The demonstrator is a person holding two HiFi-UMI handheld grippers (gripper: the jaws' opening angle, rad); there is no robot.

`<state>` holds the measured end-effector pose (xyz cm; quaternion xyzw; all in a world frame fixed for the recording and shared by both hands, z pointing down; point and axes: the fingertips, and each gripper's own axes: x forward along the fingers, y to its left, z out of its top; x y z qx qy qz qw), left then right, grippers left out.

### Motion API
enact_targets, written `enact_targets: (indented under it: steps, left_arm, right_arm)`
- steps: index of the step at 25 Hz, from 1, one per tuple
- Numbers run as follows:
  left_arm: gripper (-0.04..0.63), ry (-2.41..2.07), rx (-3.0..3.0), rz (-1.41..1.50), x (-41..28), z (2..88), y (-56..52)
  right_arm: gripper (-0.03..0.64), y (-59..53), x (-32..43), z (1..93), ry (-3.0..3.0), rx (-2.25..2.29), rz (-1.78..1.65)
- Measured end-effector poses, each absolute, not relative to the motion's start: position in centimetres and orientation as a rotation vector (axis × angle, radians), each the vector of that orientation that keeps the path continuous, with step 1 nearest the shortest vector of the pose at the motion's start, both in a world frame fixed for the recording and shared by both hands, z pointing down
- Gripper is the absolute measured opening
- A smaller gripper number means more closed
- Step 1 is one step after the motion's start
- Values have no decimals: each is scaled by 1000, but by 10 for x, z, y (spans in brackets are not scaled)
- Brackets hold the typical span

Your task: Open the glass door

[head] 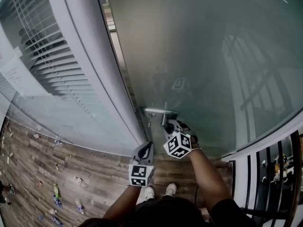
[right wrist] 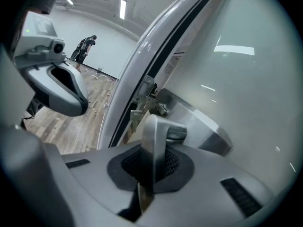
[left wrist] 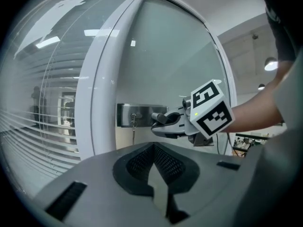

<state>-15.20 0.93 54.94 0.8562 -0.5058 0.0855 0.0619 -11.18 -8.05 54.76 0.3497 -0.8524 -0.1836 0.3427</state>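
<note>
The frosted glass door [head: 199, 56] carries a steel lock plate [head: 161, 111] with a lever handle [right wrist: 154, 141]. My right gripper [head: 171, 126] is shut on that lever, which stands upright between its jaws in the right gripper view. The left gripper view shows the same grip from the side, with the right gripper [left wrist: 165, 122] at the handle [left wrist: 160, 117] and a key [left wrist: 133, 122] hanging from the plate. My left gripper [head: 144, 150] hovers lower left of the handle, near the white door frame [head: 113, 79], shut and holding nothing. The door's latch edge [right wrist: 144, 91] shows beside the frame.
A glass panel with blinds [head: 42, 46] lies left of the frame. Small items are scattered over the wooden floor [head: 57, 174]. A black railing [head: 274, 174] stands at the right. The person's shoes [head: 161, 190] are just below the grippers. A distant person [right wrist: 85, 46] stands in the hall.
</note>
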Motion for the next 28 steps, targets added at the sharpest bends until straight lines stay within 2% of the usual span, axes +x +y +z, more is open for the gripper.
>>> enact_targets:
  steps: [16, 28]
  left_arm:
    - [3, -1658, 2550, 253, -106, 541, -49]
    - [3, -1600, 2528, 220, -72, 546, -163]
  right_arm:
    - [17, -183, -85, 551, -2173, 959, -341]
    - [16, -315, -30, 550, -2108, 1107, -256]
